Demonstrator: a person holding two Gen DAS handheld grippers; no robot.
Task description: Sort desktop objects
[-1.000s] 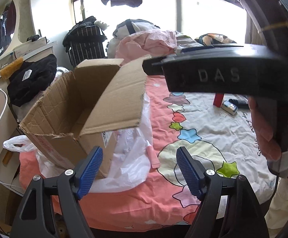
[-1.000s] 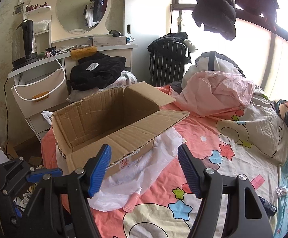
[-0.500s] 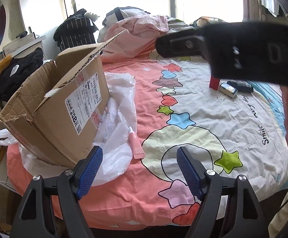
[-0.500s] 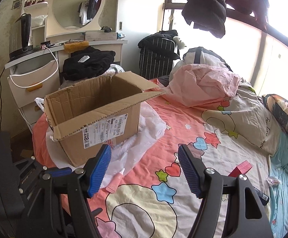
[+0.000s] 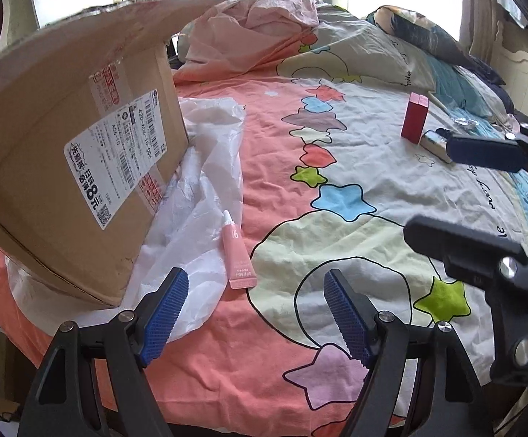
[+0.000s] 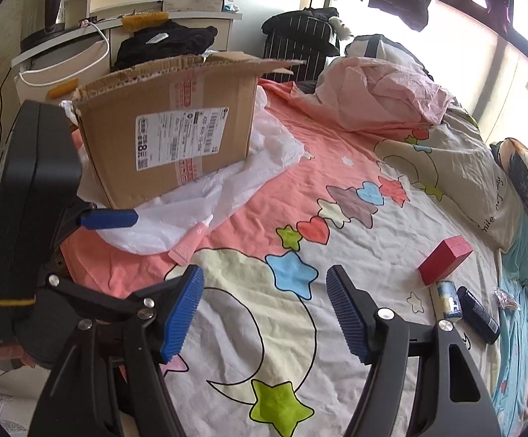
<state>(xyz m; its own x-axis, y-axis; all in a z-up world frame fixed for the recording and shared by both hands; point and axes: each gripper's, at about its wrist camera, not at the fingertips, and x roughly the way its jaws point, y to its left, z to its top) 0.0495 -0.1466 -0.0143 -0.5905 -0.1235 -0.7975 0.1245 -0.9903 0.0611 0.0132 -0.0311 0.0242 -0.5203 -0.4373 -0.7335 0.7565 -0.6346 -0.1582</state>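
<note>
In the left wrist view, the left claw (image 5: 255, 313) stood wide, its blue pads apart with nothing between them, above the bed (image 5: 337, 196) and its star-patterned sheet. Just beyond the pads lay a small pink tube (image 5: 236, 256), its cap end resting on the white plastic bag (image 5: 209, 182) and its flat end on the sheet. The bag was spread under and beside a cardboard box (image 5: 82, 160), which sat at the left with a shipping label facing the camera and a flap jutting out over its top. Farther across the bed, a red box (image 5: 414, 118) stood on end, and a silver cylinder (image 5: 432, 142) lay touching its base. The right claw (image 5: 482, 154) reached in from the right edge, one blue pad partly covering the cylinder's far end. A crumpled pink cloth (image 5: 256, 25) was heaped at the head of the bed.

In the right wrist view, the right claw (image 6: 264, 315) was also wide and empty, hanging over the moon and star print. The pink tube (image 6: 191, 244) lay ahead and to the left, at the edge of the plastic bag (image 6: 205, 196), with the cardboard box (image 6: 169, 134) behind it. To the right lay the red box (image 6: 445, 260), here on its side, with the cylinder (image 6: 448, 300) and a dark blue tube (image 6: 479, 315) side by side just below it. The left claw (image 6: 107, 218) showed at the left edge.
</note>
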